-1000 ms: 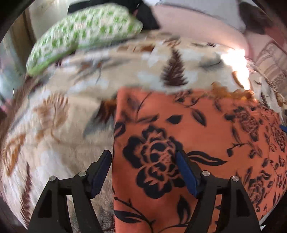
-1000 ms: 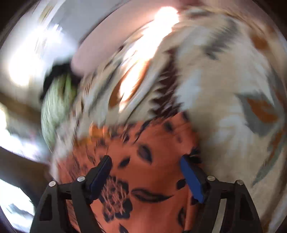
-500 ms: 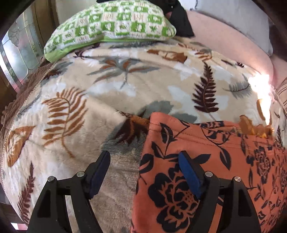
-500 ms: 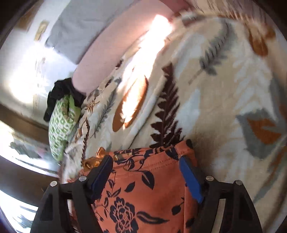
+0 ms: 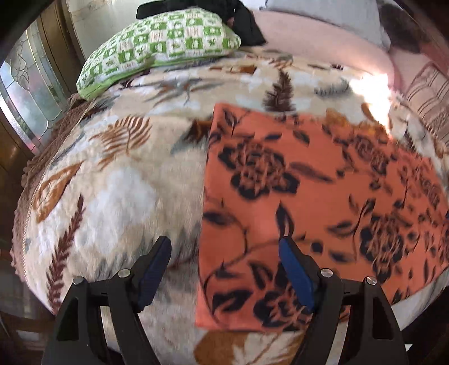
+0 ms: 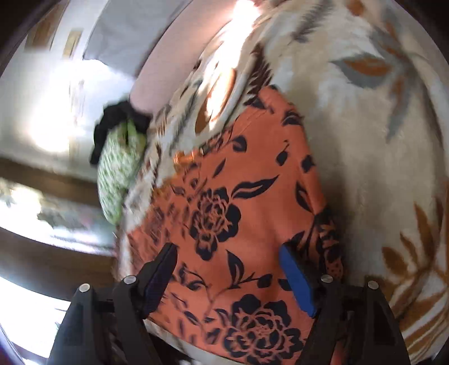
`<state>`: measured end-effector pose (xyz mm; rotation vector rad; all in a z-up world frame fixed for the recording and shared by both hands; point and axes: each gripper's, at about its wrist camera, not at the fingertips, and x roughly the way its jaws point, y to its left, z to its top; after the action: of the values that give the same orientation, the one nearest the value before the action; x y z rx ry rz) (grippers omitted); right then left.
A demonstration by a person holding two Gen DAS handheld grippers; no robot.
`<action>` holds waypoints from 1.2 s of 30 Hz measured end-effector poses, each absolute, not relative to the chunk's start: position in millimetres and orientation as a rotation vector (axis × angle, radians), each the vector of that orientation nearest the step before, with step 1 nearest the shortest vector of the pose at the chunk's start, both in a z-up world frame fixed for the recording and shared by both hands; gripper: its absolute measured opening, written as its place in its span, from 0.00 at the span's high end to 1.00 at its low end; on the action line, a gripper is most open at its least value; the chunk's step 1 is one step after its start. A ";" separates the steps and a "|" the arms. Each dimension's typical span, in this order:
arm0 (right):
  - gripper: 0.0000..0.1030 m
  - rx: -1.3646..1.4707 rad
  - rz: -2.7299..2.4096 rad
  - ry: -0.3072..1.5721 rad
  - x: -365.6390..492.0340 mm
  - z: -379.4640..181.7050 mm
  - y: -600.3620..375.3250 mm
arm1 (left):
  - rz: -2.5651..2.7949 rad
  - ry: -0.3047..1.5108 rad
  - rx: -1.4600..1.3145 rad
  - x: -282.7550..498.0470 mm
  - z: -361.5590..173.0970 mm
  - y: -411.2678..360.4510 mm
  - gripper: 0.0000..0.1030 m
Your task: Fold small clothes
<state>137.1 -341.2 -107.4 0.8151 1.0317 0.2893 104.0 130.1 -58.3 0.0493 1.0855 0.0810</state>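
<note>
The orange cloth is spread flat on the blanket of a bed, below both tools. The left tool is held wide open and empty, straddling the cloth's left edge. The right tool, equally wide and empty, is seen over its right part. A pillow lies beyond; only the left view shows it sharply.

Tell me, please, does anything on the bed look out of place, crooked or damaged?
Nothing stands out. The orange flowered cloth lies flat on the leaf-print blanket, with no visible tear. The green pillow sits at the far end with a dark garment draped behind it. Motion blur hides fine details.
</note>
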 end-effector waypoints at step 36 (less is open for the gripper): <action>0.25 0.783 0.363 0.997 201.3 -73.6 -336.3 | 0.075 1.003 -0.022 189.2 -31.4 150.8 0.22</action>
<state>201.3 -336.3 -73.6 0.7830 0.9972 0.3632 189.2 150.8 -31.4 -0.0217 1.0027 0.0745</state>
